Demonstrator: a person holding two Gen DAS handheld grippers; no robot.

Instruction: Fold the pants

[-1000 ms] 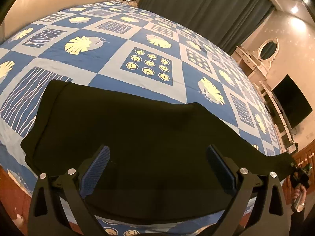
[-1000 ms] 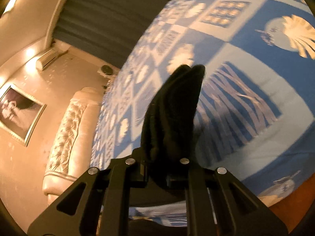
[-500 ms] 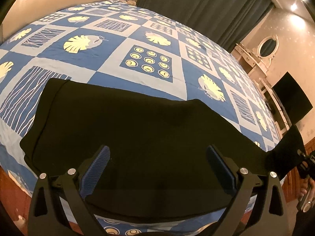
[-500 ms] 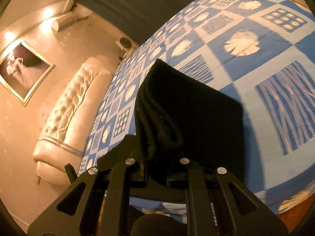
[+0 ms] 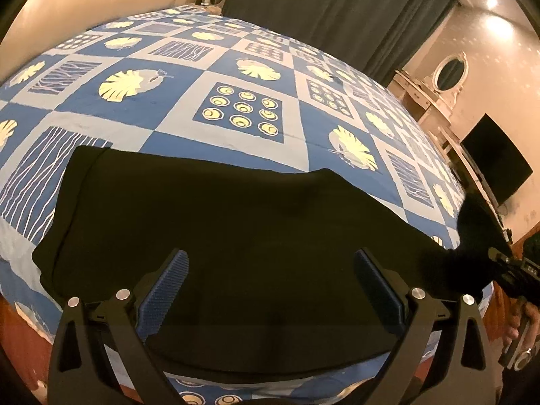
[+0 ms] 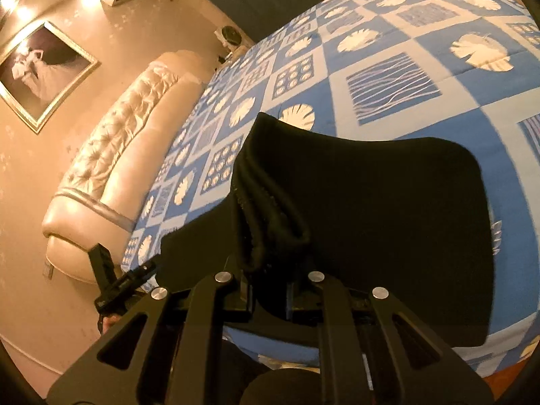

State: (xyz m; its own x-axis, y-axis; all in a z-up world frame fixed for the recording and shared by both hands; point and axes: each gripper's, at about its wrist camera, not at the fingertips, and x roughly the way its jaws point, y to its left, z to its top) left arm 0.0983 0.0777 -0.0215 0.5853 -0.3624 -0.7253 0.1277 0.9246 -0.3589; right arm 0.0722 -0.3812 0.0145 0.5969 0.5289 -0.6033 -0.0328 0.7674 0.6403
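Your left gripper (image 5: 270, 290) hangs open above the black pants (image 5: 219, 222) spread on the blue bedspread (image 5: 189, 108); your right gripper (image 6: 268, 298), clamped on the bunched leg end, has lifted it higher and inward than a second ago, so the fold-over is underway

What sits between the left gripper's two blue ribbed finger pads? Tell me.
Only the black fabric pants, lying flat on the blue patterned bedspread, show in the gap of the open left gripper, in the left wrist view.
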